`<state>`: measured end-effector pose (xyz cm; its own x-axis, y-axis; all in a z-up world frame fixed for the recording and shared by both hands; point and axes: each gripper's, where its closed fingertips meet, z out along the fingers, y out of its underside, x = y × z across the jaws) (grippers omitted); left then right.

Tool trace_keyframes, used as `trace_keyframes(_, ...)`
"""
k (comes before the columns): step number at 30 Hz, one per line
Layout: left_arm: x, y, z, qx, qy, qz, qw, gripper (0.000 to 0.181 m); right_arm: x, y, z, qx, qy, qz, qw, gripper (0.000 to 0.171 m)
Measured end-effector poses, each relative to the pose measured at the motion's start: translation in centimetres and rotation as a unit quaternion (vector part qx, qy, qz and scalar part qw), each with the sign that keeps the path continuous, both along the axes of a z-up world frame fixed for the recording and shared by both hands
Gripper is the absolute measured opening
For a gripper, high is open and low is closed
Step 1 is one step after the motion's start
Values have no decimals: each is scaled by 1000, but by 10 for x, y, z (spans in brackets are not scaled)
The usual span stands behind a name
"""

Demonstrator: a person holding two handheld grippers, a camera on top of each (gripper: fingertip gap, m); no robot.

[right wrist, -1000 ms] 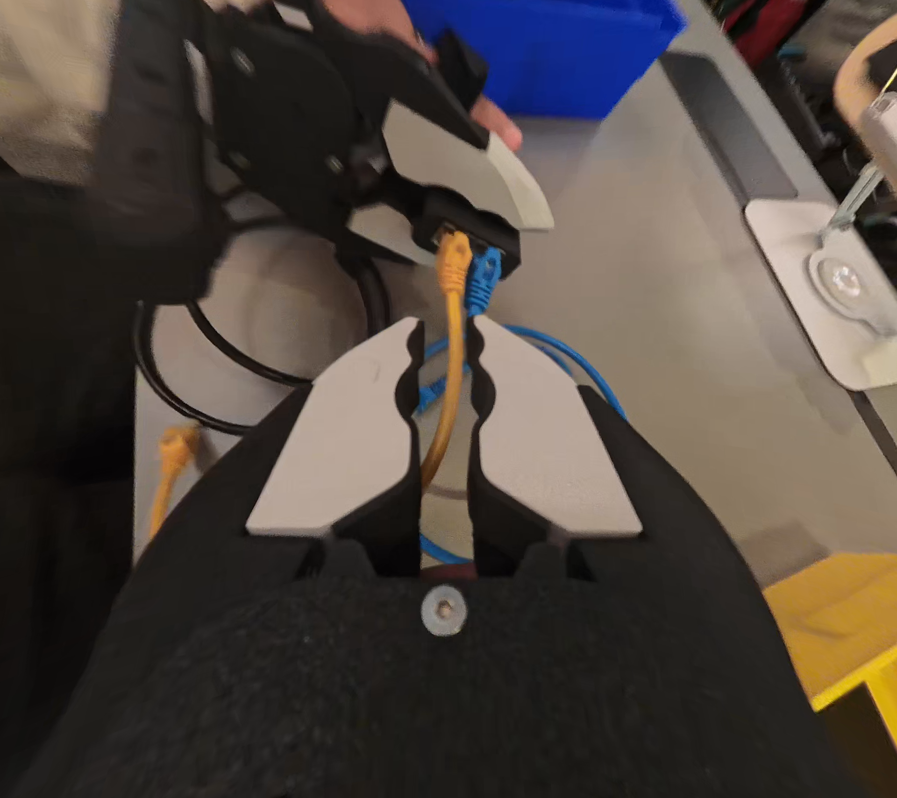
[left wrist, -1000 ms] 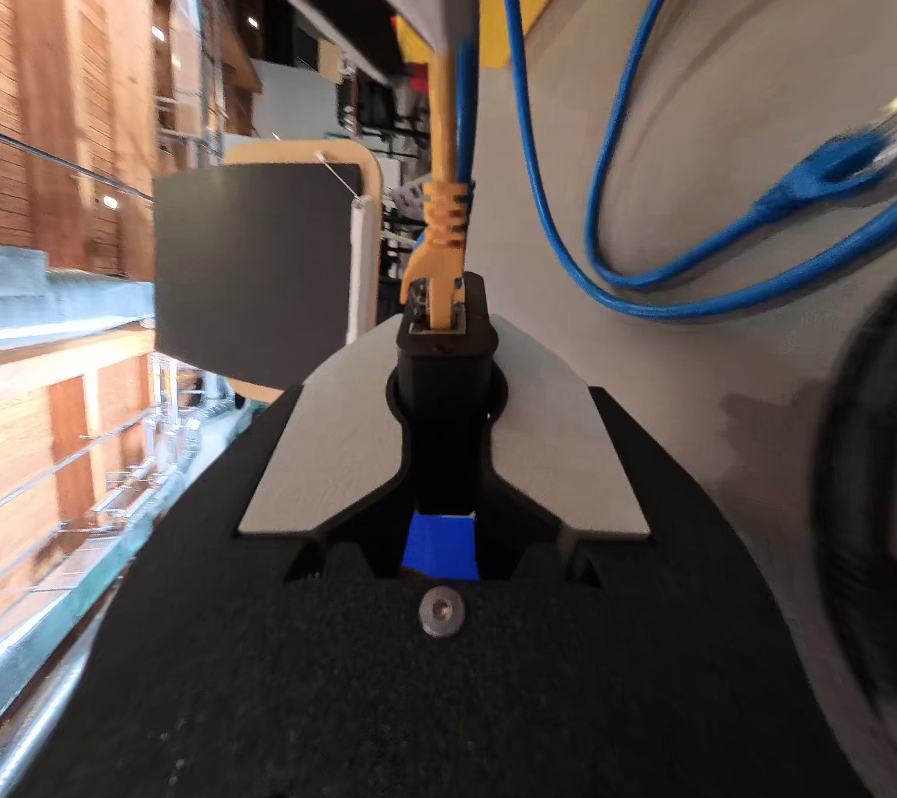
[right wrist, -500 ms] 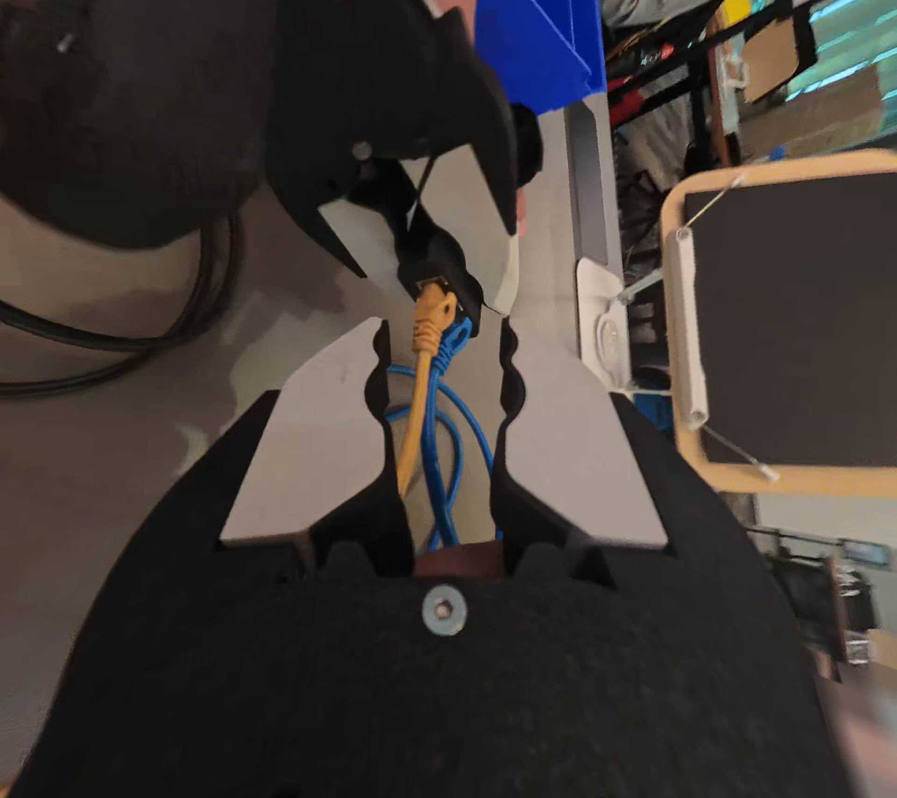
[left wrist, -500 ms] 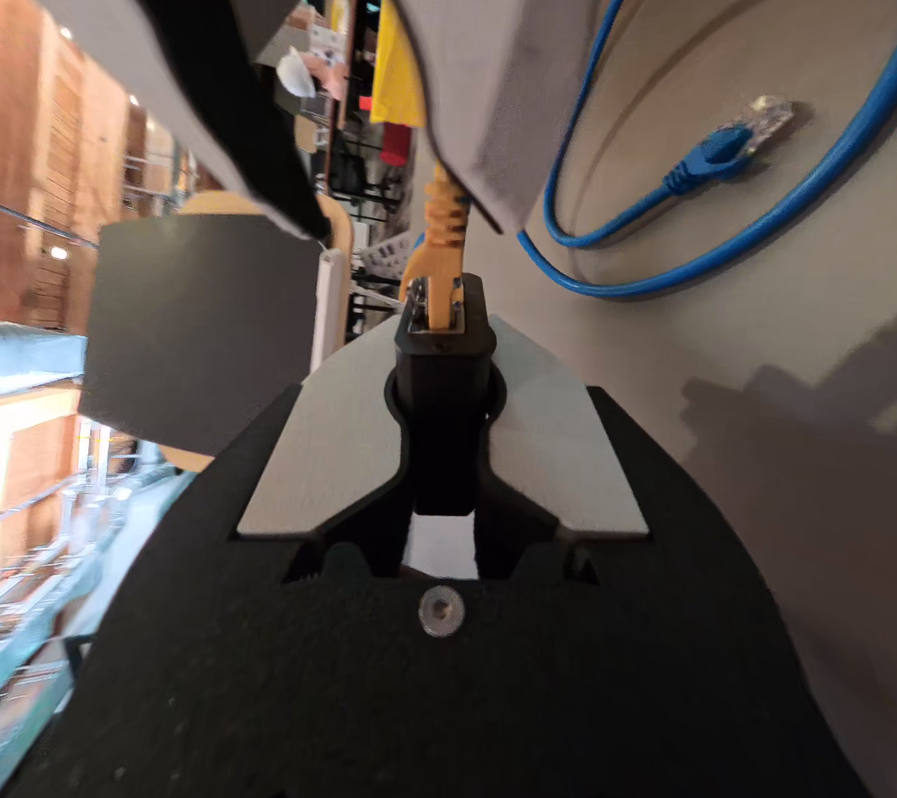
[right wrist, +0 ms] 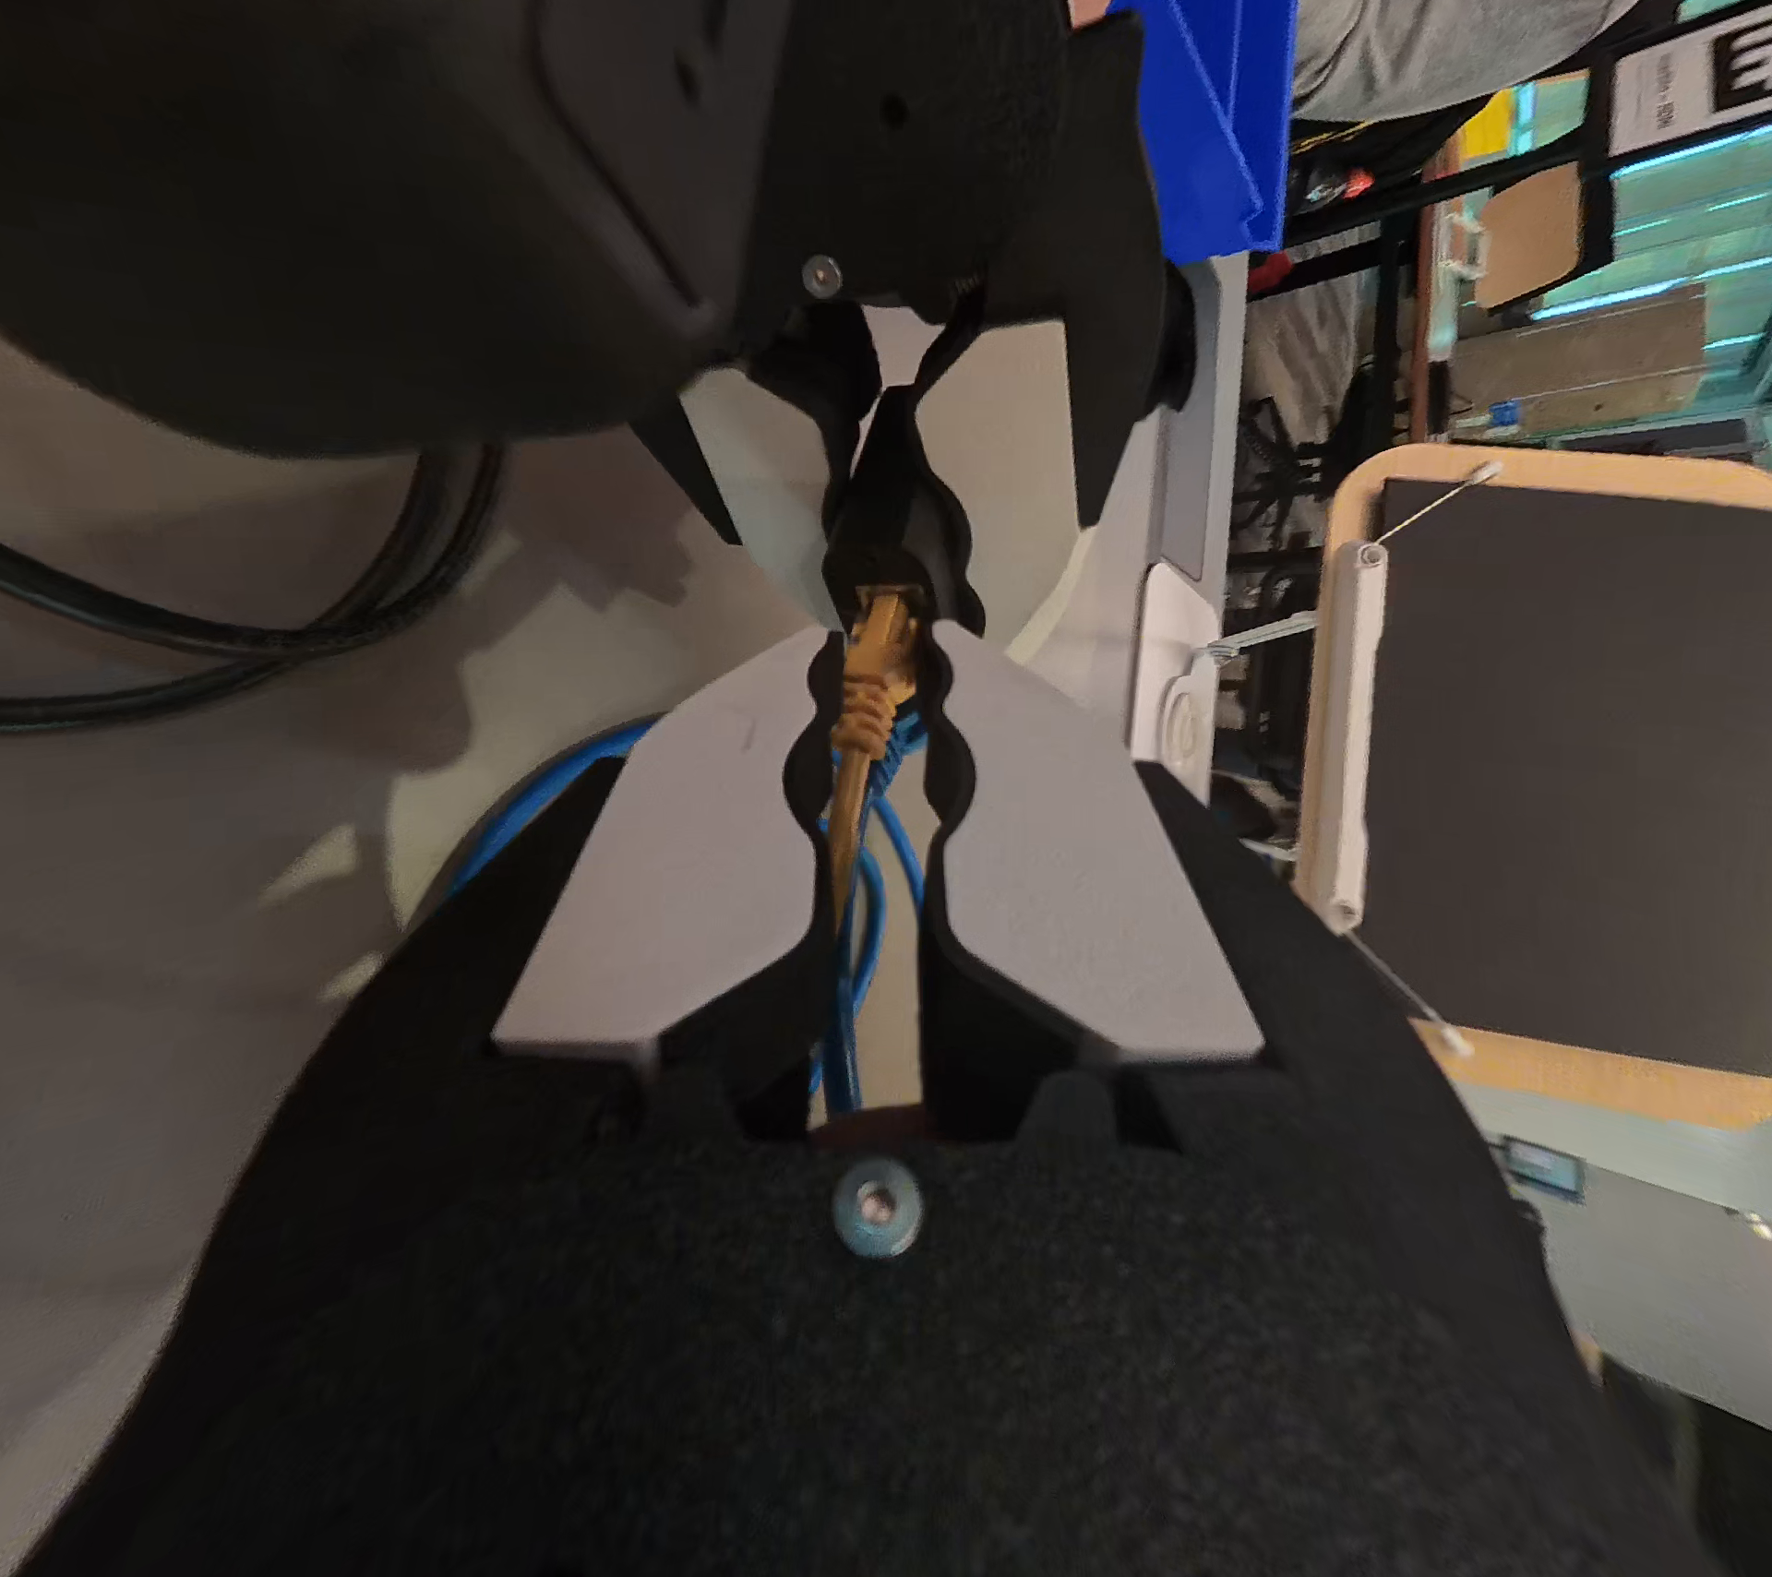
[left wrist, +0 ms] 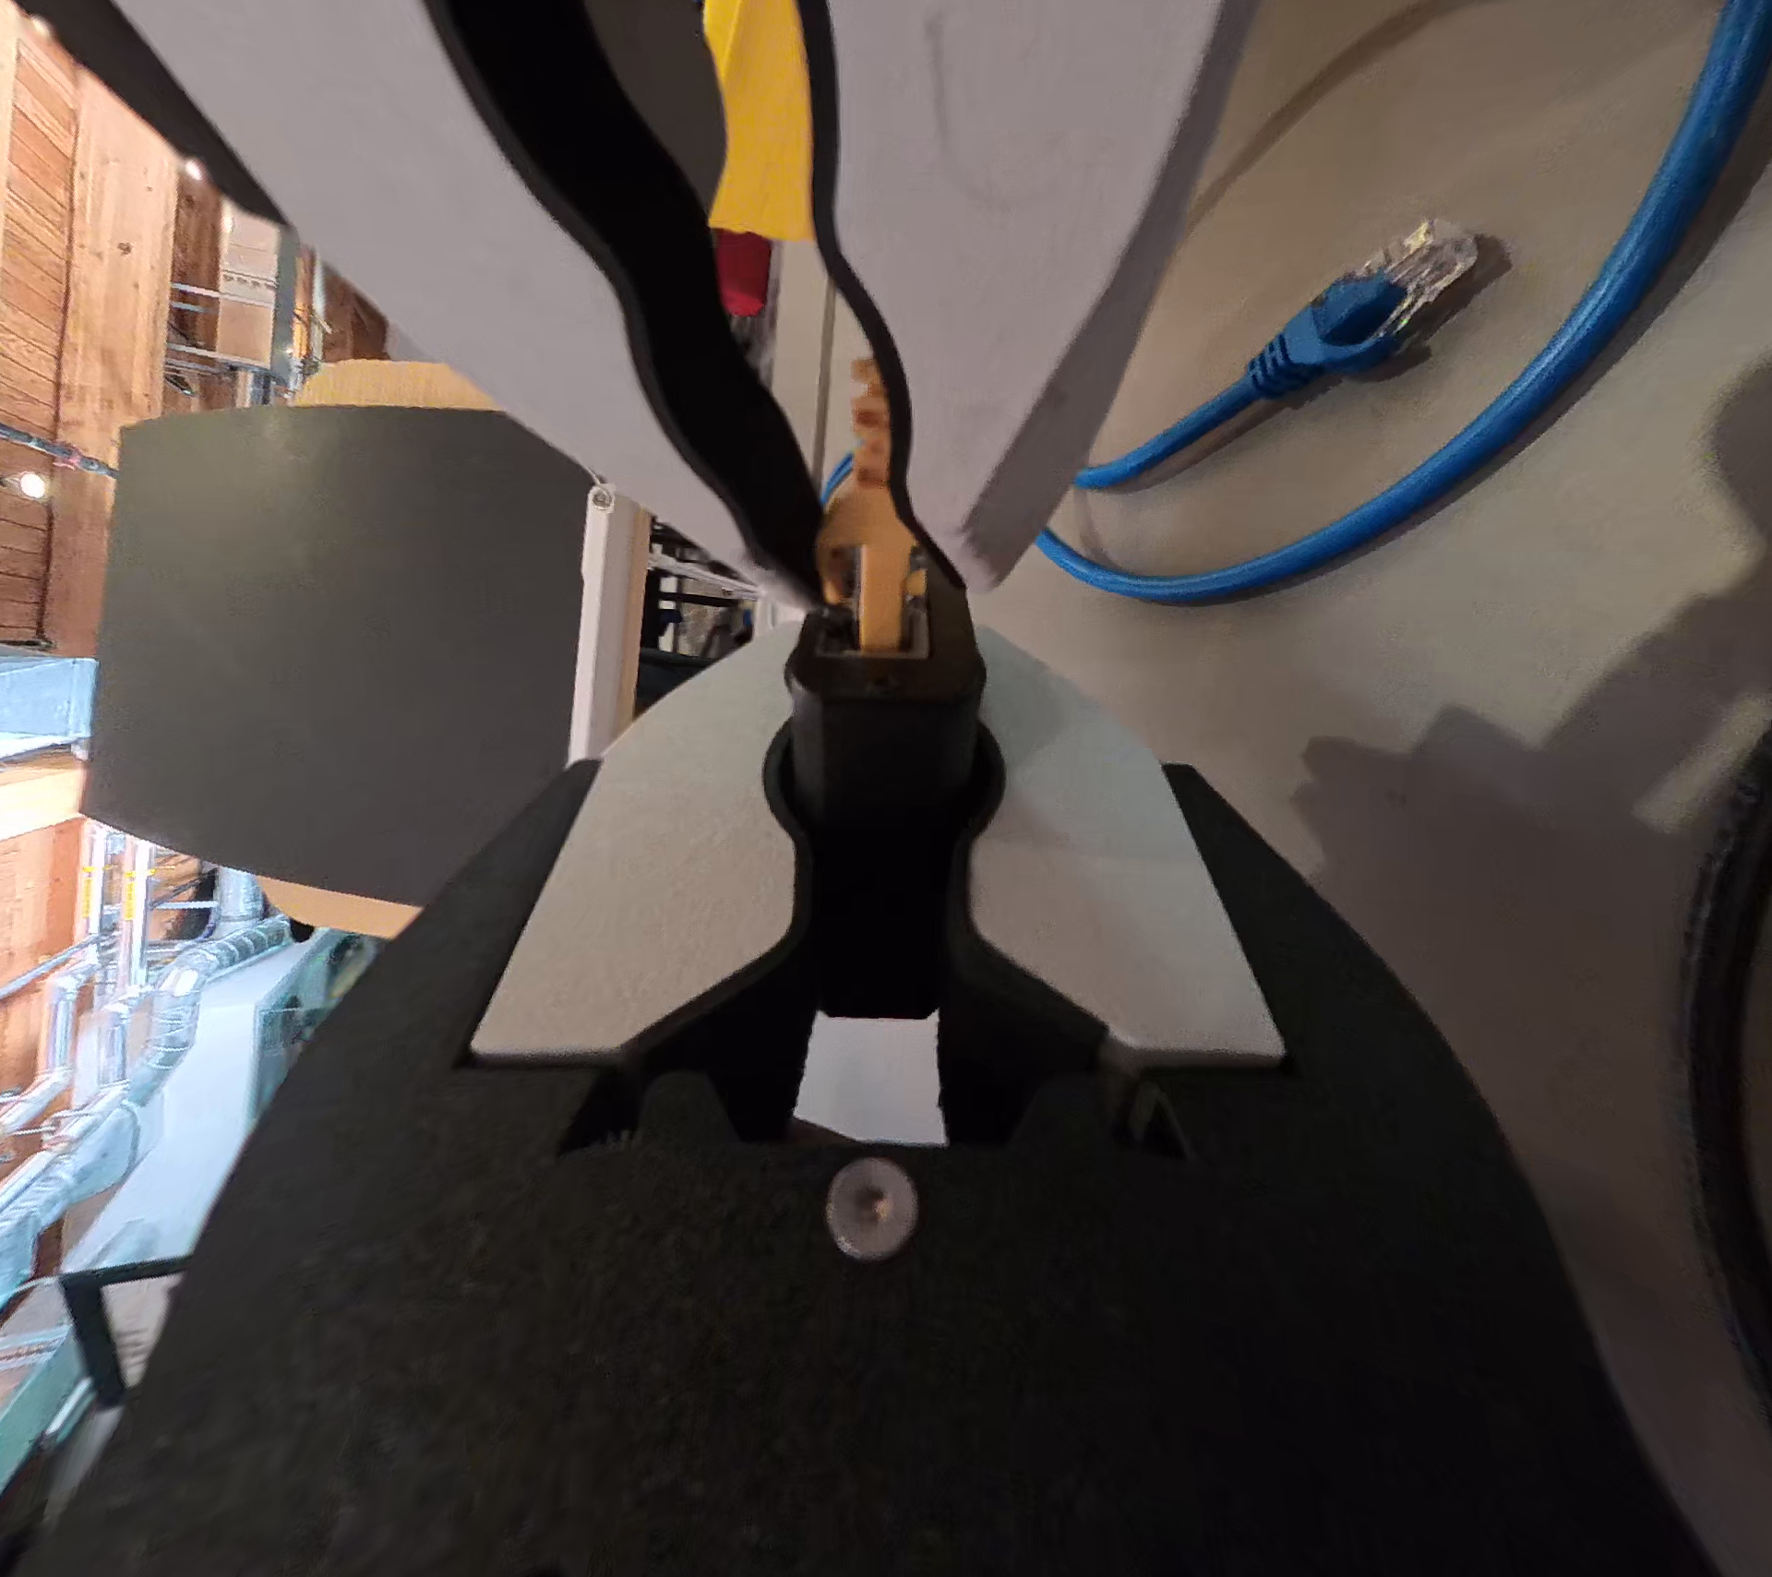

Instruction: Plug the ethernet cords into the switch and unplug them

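Ethernet cord, orange with a ribbed boot, sits plugged into the small black plastic switch clenched by the left gripper. Right gripper straddles the boot, fingers unclenched. Squeezing off the latch risks a jammed plug.

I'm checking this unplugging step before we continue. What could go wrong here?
1. The right gripper straddles the yellow plug right at the switch; pulling without pressing its latch could strain the port.
2. The blue cord runs between the same fingers, so it may get pinched too.
3. The left gripper holds the switch only by its narrow body; a hard tug could twist it loose.
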<state>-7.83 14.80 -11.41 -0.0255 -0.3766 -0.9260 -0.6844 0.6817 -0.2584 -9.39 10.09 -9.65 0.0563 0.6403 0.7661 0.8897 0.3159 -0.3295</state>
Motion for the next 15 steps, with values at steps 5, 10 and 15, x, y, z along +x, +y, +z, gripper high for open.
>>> trace_keyframes(5,-3,5,-2,-17,-7,14,1000,28,0,2,-5,16,-30,-5,999,13)
trace_keyframes(10,-1,5,-7,-12,9,18,1000,27,2,2,-9,12,-21,-11,1000,13)
trace_keyframes(15,0,7,-11,15,13,23,1000,26,0,-3,-5,-23,26,-32,999,19)
